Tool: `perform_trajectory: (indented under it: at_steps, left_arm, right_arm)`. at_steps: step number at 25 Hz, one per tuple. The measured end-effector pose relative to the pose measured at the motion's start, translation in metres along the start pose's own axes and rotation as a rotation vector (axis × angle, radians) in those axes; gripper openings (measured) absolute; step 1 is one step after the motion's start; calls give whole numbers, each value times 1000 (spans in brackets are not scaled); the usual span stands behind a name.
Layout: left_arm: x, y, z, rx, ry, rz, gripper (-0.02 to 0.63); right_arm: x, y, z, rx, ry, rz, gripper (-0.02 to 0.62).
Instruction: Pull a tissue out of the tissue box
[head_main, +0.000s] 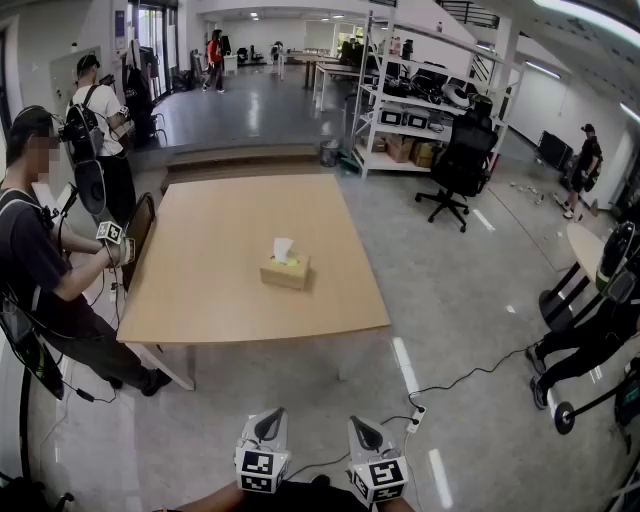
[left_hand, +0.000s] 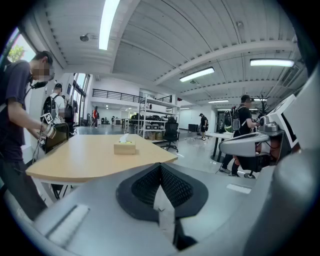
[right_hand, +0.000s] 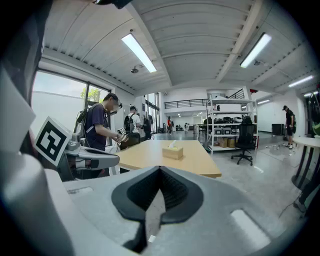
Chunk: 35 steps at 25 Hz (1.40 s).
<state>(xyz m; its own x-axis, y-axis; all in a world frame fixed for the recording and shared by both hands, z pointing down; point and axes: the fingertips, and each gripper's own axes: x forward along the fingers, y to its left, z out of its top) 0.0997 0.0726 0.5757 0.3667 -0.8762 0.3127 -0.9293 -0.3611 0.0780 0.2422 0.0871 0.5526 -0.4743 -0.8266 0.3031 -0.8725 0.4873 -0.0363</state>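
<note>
Tissue box (head_main: 285, 272), one, with one tissue (head_main: 283, 249), on one table (head_main: 220, 290); left gripper (head_main: 268, 420), right gripper (head_main: 364, 428) both pressed together, empty.

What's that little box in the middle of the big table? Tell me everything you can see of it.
A small rectangular tissue box, tan like cardboard, greenish round its top slot. One white tissue stands crumpled out of the slot. The box sits flat near the middle of the pale wooden table, alone; only the tabletop touches it.

Bright ceiling strips (left_hand: 107, 22), fisheye-warped dark edges.
</note>
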Motion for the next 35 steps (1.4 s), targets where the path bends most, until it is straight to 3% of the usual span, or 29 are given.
perform_trajectory:
  at_steps: [11,16,25,35]
  left_arm:
    - [-3,11,-5,9,19,-6,18]
    - [9,24,0,6,37,-1,18]
    - [45,87,12,-20,38,-11,18]
    - [80,166,35,-44,-19,-85,18]
  right_arm:
    - [7,7,-8,20,15,-11,-11]
    - [23,1,-4,78,29,-1,-10]
    - [84,5,18,82,62,-63,-9]
    - [170,36,54,31,84,-123,-9]
